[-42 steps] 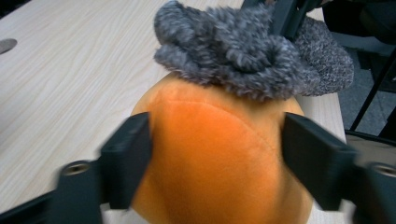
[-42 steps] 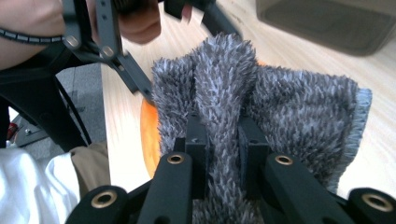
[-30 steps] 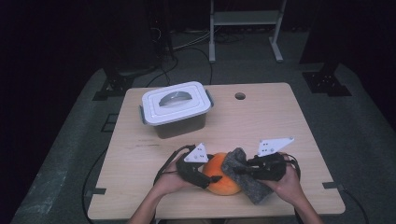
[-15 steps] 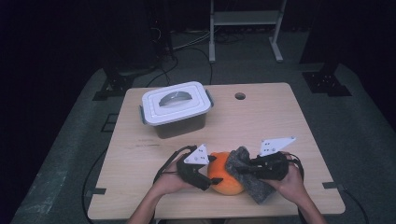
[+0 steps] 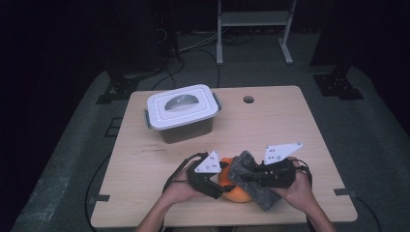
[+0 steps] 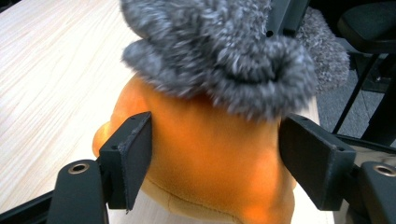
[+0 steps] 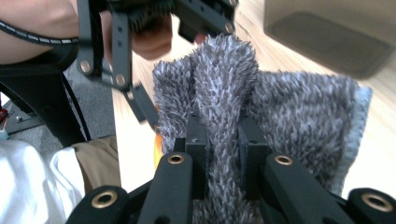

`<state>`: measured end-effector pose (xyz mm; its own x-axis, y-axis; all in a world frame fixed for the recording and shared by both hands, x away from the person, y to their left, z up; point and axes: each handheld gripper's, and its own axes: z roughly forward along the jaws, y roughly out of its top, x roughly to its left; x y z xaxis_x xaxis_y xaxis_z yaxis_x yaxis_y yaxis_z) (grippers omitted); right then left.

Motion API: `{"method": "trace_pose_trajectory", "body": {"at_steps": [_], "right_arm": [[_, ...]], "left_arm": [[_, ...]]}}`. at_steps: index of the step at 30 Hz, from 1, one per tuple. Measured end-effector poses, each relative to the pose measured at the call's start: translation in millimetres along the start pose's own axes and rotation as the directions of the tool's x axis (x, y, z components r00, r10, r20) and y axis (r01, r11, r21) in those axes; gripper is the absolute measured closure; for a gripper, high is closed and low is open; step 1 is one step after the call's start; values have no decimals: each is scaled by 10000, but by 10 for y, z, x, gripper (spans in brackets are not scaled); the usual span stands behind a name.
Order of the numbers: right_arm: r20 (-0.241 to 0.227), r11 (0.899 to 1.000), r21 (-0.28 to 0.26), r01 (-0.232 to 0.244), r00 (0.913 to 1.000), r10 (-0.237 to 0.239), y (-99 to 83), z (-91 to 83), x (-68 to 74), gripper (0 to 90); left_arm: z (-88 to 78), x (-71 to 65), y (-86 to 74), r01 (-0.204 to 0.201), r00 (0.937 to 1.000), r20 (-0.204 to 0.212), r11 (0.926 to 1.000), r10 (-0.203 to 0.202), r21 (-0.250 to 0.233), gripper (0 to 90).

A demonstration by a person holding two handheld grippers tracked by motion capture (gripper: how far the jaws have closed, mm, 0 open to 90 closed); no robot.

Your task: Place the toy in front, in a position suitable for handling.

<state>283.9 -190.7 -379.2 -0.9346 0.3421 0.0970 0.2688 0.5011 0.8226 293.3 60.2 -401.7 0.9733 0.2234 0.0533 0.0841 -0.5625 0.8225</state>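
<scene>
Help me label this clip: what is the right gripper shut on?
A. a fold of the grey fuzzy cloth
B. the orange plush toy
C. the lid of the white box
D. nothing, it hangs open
A: in the right gripper view the right gripper pinches a bunched fold of the grey fuzzy cloth, while the orange plush toy sits between the left gripper's pads.

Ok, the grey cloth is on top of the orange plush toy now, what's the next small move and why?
Probably drag the grey cloth across the orange plush toy in a short wiping stroke. The right gripper is pinched shut on a fold of it, the cloth already lies on the toy's top, and the left gripper braces the toy from both sides.
</scene>
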Motion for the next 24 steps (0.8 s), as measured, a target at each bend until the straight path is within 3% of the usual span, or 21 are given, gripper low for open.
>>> {"method": "trace_pose_trajectory", "body": {"at_steps": [5, 8, 11, 16, 18, 22, 24], "right_arm": [[-12, 9998, -163, -143, 9999, 143, -5, -29, -19, 775], [-358, 9986, -520, -133, 9993, 115, 56, -21, 23, 775], [-300, 9996, -283, -14, 9995, 6, 69, 10, 36, 776], [-42, 9966, -573, -599, 9982, 597, -30, -47, -92, 775], [-7, 9961, -420, -770, 9970, 770, -81, -23, -133, 775], [-135, 9967, -299, -749, 9971, 745, -106, 35, -120, 775], [-228, 9975, -274, -649, 9977, 643, -87, 69, -79, 775]], "left_arm": [[31, -30, 22, -94, 10000, -4, 9999, 94, -52, 252], [50, -63, 29, -348, 9994, 43, 9994, 349, -12, 251], [35, -53, 10, -427, 9991, 74, 9990, 426, 137, 253], [26, 2, -64, -262, 9996, 123, 9994, 259, 220, 254], [26, 13, -69, -140, 9997, 191, 9997, 137, 177, 251], [7, 40, -40, -75, 9991, 416, 9994, 61, 325, 158], [22, 41, -41, 50, 9994, 341, 9997, -59, 247, 132]]}}
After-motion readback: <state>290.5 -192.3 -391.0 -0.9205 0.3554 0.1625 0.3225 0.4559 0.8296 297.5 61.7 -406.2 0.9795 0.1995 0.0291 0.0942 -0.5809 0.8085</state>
